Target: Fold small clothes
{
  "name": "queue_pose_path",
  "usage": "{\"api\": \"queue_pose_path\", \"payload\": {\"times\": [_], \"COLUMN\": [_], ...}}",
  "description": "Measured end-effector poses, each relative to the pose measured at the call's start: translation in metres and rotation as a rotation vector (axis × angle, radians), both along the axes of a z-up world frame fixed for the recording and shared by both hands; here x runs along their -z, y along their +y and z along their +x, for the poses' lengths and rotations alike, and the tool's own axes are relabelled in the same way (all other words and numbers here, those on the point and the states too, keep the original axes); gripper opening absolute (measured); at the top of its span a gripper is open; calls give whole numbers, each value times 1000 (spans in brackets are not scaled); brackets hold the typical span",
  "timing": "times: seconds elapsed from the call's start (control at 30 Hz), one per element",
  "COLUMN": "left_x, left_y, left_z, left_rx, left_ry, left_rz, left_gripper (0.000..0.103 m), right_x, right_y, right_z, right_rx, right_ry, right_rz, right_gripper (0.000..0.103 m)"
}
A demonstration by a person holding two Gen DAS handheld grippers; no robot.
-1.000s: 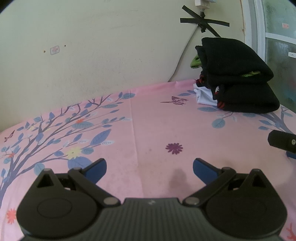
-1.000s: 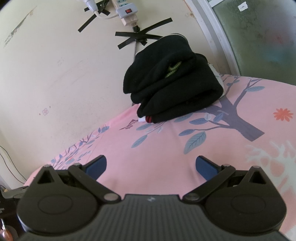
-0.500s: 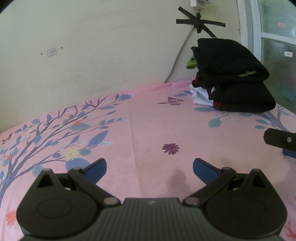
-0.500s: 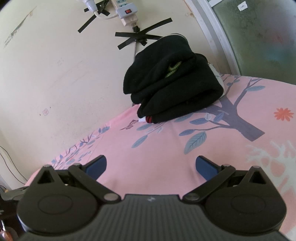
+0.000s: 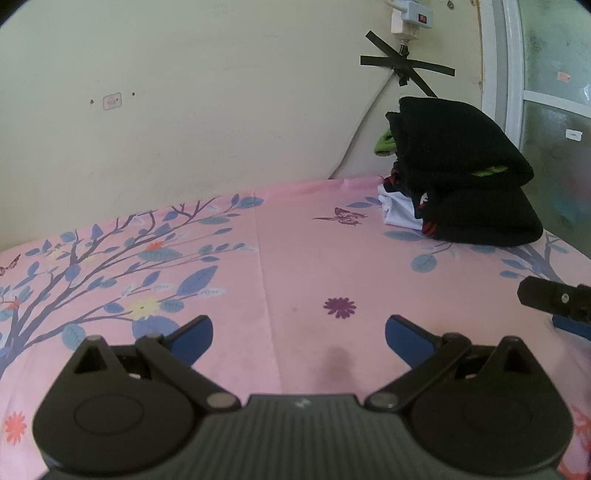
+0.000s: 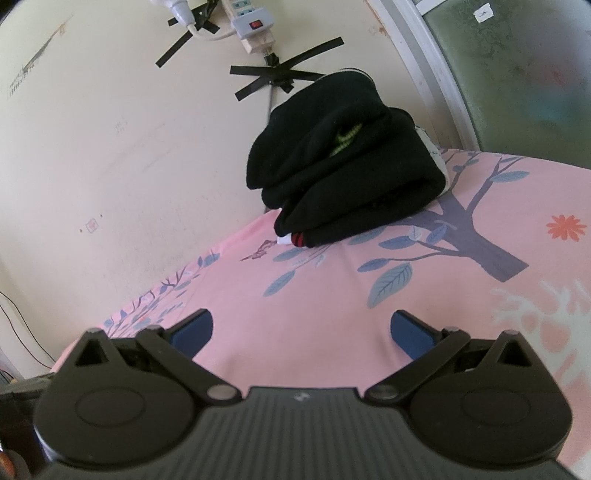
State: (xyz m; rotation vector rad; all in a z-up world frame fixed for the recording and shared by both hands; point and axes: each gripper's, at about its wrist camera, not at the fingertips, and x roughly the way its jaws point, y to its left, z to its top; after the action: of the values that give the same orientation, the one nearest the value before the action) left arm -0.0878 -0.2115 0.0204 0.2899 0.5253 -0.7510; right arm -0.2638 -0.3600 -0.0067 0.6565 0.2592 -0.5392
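- wall cream, scuffed, fills the back of both views
- bed sheet pink with tree, leaf, flower and butterfly print, lies flat under both tools; bare pink cloth in front of each
- window with white frame and frosted glass at the right, beside the far corner of the bed
- stack of folded clothes sits in that far right corner against the wall: two thick black pieces on top of each other, green trim showing in the upper one, a white piece and a bit of red sticking out at the bottom left; same stack in the right view, ahead and well apart from the tips
- left gripper low over the sheet, jaws spread wide, nothing between the blue pads
- right gripper also low over the sheet, jaws spread wide, empty; its black tip with a blue pad shows at the right edge of the left view
- power strip white with red switch, on the wall above the stack
- black tape crossed on the wall, pins a cable running down behind the clothes
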Motion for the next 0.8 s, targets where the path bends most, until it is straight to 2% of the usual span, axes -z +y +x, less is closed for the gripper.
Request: {"api": "queue_pose_path", "payload": {"times": [0.8], "left_x": [2], "left_y": [-5], "left_z": [-2], "left_rx": [-5], "left_ry": [-20], "left_rz": [43], "left_gripper": [103], "right_x": [0], "right_y": [-1], "right_z": [0], "right_rx": [0], "right_ry": [0], "right_rz": [1], "right_gripper": [97]}}
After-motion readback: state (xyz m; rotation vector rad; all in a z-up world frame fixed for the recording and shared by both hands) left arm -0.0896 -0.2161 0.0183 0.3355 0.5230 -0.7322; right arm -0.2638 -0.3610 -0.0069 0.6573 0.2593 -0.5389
